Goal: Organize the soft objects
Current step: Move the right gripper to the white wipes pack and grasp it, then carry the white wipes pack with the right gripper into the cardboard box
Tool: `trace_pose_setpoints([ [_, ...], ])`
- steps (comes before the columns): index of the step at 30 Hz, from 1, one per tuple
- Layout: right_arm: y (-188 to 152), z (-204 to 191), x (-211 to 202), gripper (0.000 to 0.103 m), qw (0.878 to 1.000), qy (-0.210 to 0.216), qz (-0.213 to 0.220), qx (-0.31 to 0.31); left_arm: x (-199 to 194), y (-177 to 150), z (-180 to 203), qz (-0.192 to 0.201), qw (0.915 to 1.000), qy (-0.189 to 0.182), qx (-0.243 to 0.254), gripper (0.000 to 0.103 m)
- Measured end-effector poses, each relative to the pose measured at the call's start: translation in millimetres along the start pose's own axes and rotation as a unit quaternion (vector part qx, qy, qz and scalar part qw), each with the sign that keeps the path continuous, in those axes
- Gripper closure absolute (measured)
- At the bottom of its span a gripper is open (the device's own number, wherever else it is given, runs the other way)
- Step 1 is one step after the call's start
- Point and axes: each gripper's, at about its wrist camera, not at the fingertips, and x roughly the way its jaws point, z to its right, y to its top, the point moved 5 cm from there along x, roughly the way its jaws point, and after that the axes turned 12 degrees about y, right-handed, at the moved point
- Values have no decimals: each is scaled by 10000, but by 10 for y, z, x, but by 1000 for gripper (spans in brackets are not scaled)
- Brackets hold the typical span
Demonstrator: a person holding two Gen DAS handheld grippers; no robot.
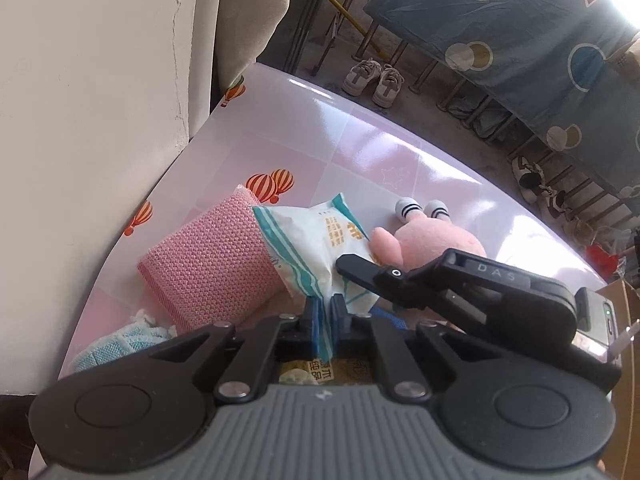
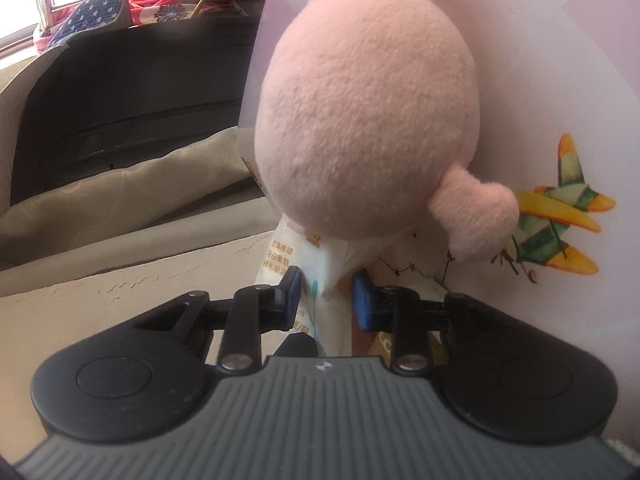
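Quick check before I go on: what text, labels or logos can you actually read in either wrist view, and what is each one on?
"DAS": raised letters on the right gripper, seen from the left wrist view.
Orange Chinese print on the white packet: too blurred to read.
Orange Chinese lines on the same packet in the right wrist view: too small to read.
Label under the left gripper: Chinese characters, unclear.
Plush toy and pink sponge: no text.

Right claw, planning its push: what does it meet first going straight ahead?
The white printed packet already between the right claw fingers; just beyond, the round pink plush toy. Depth unclear.
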Motion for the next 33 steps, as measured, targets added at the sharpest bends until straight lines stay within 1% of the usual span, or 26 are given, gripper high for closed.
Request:
trace_pose_setpoints([
  [5, -153, -186, -108, 80, 9997, 191, -128, -122, -331, -67, -57, 234, 9996, -142, 16, 97],
  [11, -474, -500, -318, 83, 9971, 498, -412, -400, -900, -251, -153, 628, 9976, -290, 2, 97],
  [16, -744, -823, -566, 84, 9924, 750, -639, -740, -1412, -465, -188, 984, 9937, -533, -30, 97],
  [19, -872, -989, -805, 84, 9890, 900, -715, -932, -1699, -615, -119, 1214, 9899, -728, 15, 97],
  [22, -948, -1137, -1118, 84, 9852, 1012, -709, -1185, -1942, -782, 49, 1384, 9860, -914, 178, 97],
  [26, -992, -1262, -1667, 85, 9798, 1103, -584, -1563, -2185, -1004, 402, 1516, 9794, -1251, 455, 97],
  [30, -919, -1287, -2301, 86, 9757, 1108, -285, -1871, -2323, -1246, 883, 1568, 9701, -1640, 859, 97],
  [33, -812, -1261, -2780, 88, 9728, 941, 28, -2116, -2341, -1414, 1313, 1520, 9614, -1929, 1242, 97],
])
